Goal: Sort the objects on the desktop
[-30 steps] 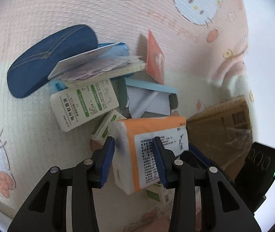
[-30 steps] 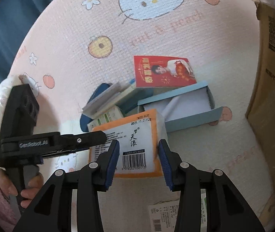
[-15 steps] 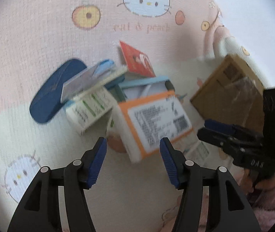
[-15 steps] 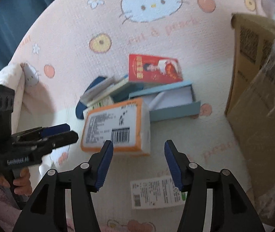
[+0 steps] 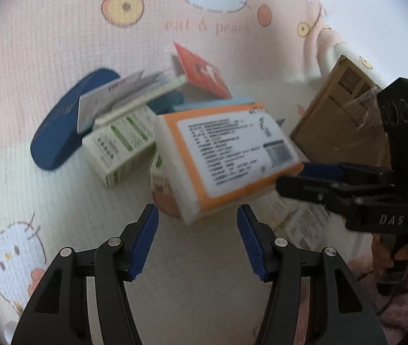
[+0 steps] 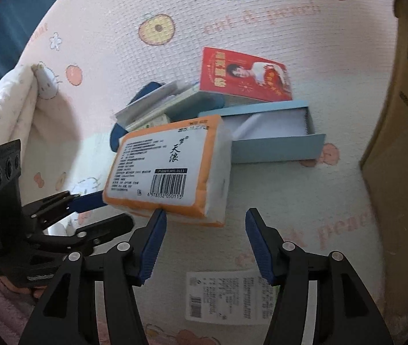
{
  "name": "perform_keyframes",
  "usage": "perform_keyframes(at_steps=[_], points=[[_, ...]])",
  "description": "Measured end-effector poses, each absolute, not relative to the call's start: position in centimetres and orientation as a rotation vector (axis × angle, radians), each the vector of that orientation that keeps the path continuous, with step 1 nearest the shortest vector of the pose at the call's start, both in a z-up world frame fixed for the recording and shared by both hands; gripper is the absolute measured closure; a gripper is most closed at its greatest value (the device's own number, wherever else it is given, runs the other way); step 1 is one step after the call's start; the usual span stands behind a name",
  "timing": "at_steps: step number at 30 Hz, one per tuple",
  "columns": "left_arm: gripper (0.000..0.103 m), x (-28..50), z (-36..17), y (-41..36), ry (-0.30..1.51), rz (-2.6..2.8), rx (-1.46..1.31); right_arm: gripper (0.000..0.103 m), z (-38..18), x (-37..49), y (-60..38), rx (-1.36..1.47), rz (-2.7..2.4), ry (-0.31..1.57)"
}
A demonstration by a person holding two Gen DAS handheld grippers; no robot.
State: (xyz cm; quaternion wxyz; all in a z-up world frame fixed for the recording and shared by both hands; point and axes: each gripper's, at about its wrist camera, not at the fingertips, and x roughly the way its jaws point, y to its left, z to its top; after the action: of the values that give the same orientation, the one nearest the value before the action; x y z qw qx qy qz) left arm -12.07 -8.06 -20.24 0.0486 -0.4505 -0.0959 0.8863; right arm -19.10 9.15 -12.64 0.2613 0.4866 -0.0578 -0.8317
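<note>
near mat point(image 6: 304, 201): bare, open to pass
centre: tissue pack point(image 6: 169, 169) on clutter blocked
right: cardboard box point(image 6: 405, 149) walled it
foreground: flat packet point(image 6: 230, 296) lay low

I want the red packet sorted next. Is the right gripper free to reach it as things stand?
Probably not directly. The right gripper is open and empty, but the orange tissue pack and the open blue box lie between it and the red packet.
</note>
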Motion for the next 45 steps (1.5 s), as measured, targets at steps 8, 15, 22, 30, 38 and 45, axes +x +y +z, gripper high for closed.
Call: perform_keyframes(at_steps=[8,15,22,30,38,45], points=[[0.053,-13.0,-20.1,-7.4,-0.204,2.735,-1.308,0.048,-12.3,-19.4,7.3,1.235,-2.263,-0.064],[0.055,-13.6,-19.1,-7.9,-0.191,2.763,-1.283,0.050,-11.8,-20.0,6.9,1.181,-2.256,-0.087],[0.055,-13.7,-16.3,-7.6,-0.096,2.771,-1.240,0.060,-10.6,-19.6,6.6,1.165,-2.285,-0.077],[0.055,-11.4,-12.4,-7.3,-0.097,2.693,-1.208,0.060,-6.8,-16.5,7.8,1.136,-2.264,-0.114],[0.055,-14.5,-13.3,-7.2,-0.140,2.638,-1.300,0.060,-6.9,-18.1,9.1,1.219,-2.280,-0.269],[0.055,-15.4,-13.7,-10.0,-0.387,2.599,-1.356,0.060,-8.5,-22.4,9.3,1.297,-2.221,-0.485]])
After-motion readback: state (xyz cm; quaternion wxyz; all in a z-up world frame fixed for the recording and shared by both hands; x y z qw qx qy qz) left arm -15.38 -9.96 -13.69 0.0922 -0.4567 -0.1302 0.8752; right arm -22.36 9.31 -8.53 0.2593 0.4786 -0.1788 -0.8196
